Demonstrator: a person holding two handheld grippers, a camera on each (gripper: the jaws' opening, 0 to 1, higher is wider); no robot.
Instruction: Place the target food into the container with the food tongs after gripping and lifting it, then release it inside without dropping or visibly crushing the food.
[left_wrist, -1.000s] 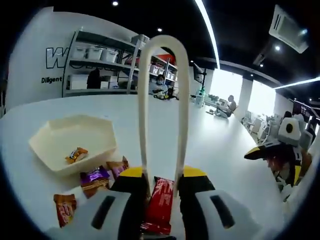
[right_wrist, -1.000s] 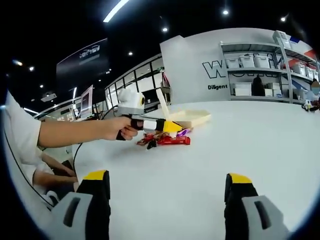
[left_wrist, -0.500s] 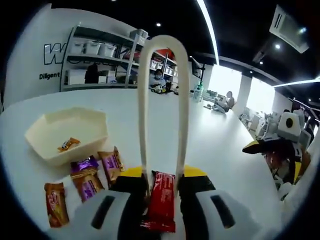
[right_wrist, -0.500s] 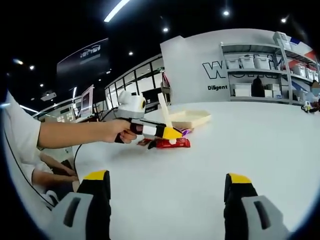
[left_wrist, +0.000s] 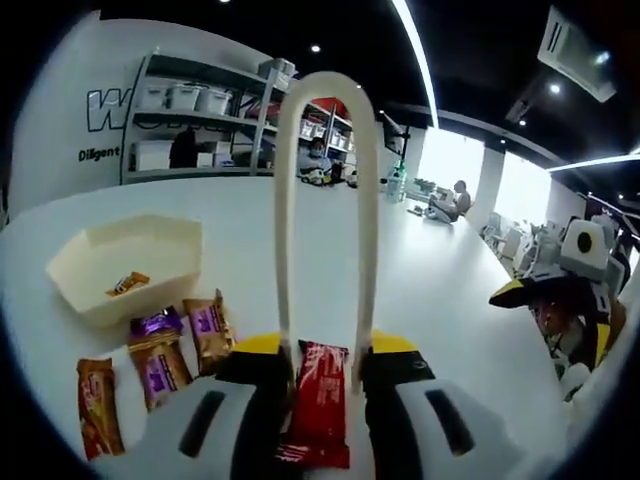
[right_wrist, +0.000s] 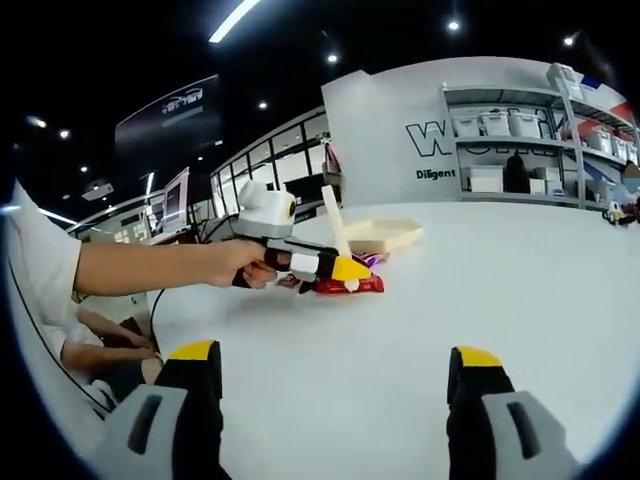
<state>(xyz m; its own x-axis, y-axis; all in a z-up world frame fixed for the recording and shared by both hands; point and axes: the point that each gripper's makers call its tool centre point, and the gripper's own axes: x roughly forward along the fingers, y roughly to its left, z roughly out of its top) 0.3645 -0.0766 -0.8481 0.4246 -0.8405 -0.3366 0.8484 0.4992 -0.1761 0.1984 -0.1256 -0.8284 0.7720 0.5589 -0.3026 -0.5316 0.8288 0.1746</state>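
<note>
Cream food tongs (left_wrist: 285, 220) rise in a tall loop between the jaws of my left gripper (left_wrist: 325, 350), which is shut on them. The tongs' two arms reach down on either side of a red wrapped bar (left_wrist: 320, 400) lying on the white table. A cream hexagonal container (left_wrist: 70, 300) sits at the left with one small orange candy (left_wrist: 127, 284) inside. In the right gripper view, the left gripper (right_wrist: 345, 270) holds the tongs (right_wrist: 335, 220) over the red bar (right_wrist: 358, 286), in front of the container (right_wrist: 385, 235). My right gripper (right_wrist: 330, 365) hangs open over bare table.
Purple (left_wrist: 157, 360), gold (left_wrist: 207, 330) and orange (left_wrist: 97, 405) wrapped bars lie between the container and the left gripper. The right gripper (left_wrist: 560, 290) shows at the far right. A person's hand (right_wrist: 230, 265) and sleeve come in from the left. Shelves stand behind the table.
The left gripper has shifted slightly right and the tongs stand more upright over the red bar. The right gripper has not moved.
</note>
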